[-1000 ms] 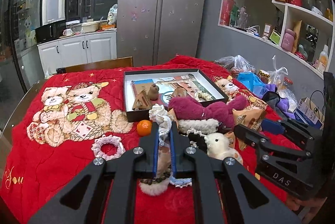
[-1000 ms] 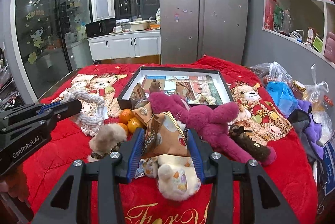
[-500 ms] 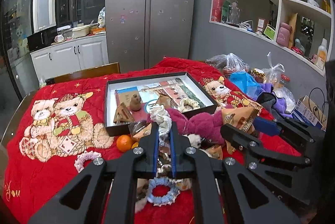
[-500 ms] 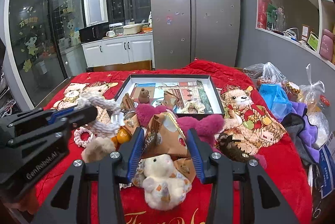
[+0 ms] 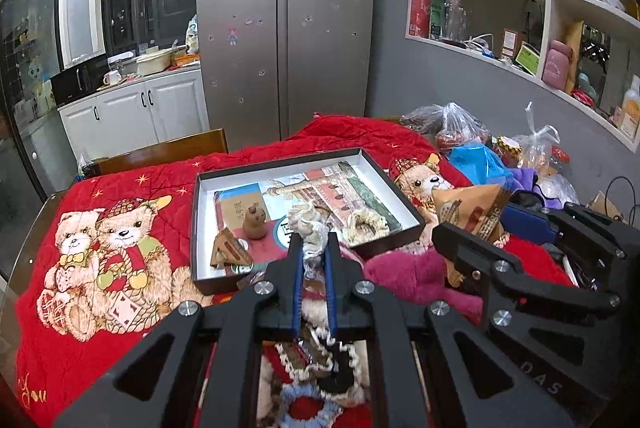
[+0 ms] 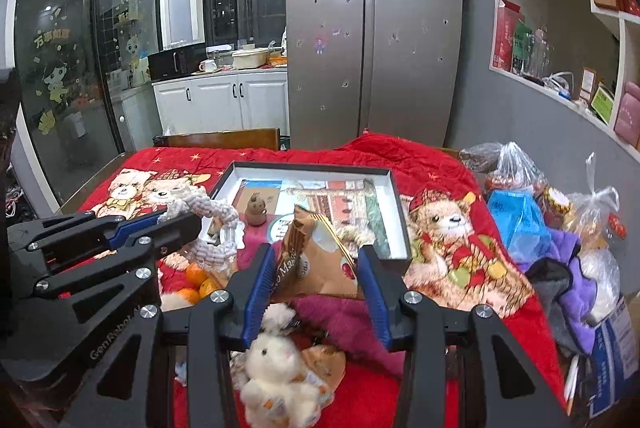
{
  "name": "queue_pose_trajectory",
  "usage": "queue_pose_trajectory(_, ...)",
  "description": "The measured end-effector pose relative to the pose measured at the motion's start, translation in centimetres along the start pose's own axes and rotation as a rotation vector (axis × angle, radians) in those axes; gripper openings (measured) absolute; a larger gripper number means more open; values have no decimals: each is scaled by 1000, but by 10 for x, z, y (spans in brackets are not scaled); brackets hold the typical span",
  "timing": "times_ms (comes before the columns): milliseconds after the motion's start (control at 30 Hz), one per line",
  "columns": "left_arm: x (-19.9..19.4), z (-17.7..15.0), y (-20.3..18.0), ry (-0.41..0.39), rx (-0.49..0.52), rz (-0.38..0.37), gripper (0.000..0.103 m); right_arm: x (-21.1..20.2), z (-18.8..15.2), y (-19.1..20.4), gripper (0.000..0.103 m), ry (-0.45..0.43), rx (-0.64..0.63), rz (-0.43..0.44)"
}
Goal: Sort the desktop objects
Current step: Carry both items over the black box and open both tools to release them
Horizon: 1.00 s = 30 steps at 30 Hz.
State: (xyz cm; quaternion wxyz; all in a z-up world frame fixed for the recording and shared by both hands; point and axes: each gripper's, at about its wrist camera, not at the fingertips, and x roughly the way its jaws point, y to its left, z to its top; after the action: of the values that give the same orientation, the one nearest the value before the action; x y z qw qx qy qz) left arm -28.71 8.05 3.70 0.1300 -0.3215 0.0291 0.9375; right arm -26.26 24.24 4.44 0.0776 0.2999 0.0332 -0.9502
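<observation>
Rope toy (image 5: 310, 228): cream knotted cord, pinched between the nearly closed fingers of the left hand-held gripper (image 5: 312, 248); its loop hangs off the bench over the near rim of the box.
Snack bag (image 6: 316, 260): brown packet, clamped upright between the blue pads of the right hand-held gripper (image 6: 316, 268), lifted clear of the pile.
Near pile: white plush rabbit (image 6: 276, 368) lies just under the right hand-held gripper, on a magenta plush toy (image 6: 340, 320); oranges (image 6: 196, 282) sit to its left, beside the rope toy.
Scrunchies (image 5: 312, 404): frilled rings, low in the left wrist view, partly hidden by the fingers.
Bench (image 5: 80, 356): covered by a red bear-print quilt; the left stretch is bare and open for moving.
Box (image 5: 200, 228): shallow, dark rim, white inner walls, just beyond the pile; it holds a brown figurine (image 5: 255, 222) and a beige scrunchie (image 5: 366, 224), with free floor along its far side.
Right edge: plastic bags (image 6: 516, 187) crowd the bench there.
Far edge: wooden chair back (image 6: 218, 139), then the fridge (image 6: 372, 35).
</observation>
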Motion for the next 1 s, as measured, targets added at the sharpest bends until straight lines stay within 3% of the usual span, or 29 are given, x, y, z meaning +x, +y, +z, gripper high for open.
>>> queue_pose_trajectory(333,38,29,8,13,-16,16,10,28,31,-23,44,10,7,-2)
queue_pose_trajectory(667,98,53,14,45,-27,8,10,86,51,-43,44,77,26,-3)
queue_pose_trajectory(1000,160,56,22,113,-38,1,10,143,56,-50,44,147,25,-3)
